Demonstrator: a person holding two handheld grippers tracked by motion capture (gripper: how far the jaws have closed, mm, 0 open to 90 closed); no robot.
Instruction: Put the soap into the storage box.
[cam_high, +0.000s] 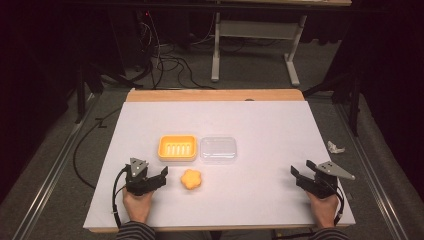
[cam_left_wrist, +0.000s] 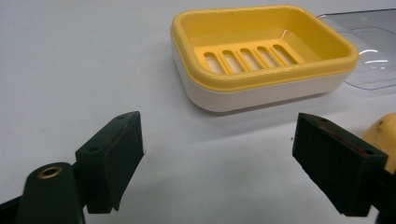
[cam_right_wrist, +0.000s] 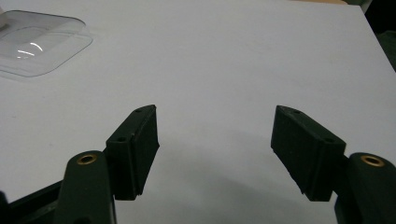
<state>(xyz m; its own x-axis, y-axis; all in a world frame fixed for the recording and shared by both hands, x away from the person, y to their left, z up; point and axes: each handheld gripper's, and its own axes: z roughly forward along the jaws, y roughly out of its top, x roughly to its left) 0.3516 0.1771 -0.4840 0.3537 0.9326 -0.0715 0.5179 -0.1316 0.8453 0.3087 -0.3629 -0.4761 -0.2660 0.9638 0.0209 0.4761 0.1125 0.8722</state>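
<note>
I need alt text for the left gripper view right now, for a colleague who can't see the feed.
The left gripper hovers open over the white table, nothing between its two black jaws. Beyond them stands an empty yellow soap dish with a slotted floor and white base; a clear lid lies at its right, and a yellow soap peeks past the right jaw.

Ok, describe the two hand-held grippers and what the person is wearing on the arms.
Both are black. The left hand-held gripper and the right hand-held gripper each carry a grey three-cornered plate on top and trail a black cable. Up close, the jaws end in flat dark rectangular pads with small screw holes, on arms with brass-coloured bushings. The sleeves are dark with thin stripes.
</note>
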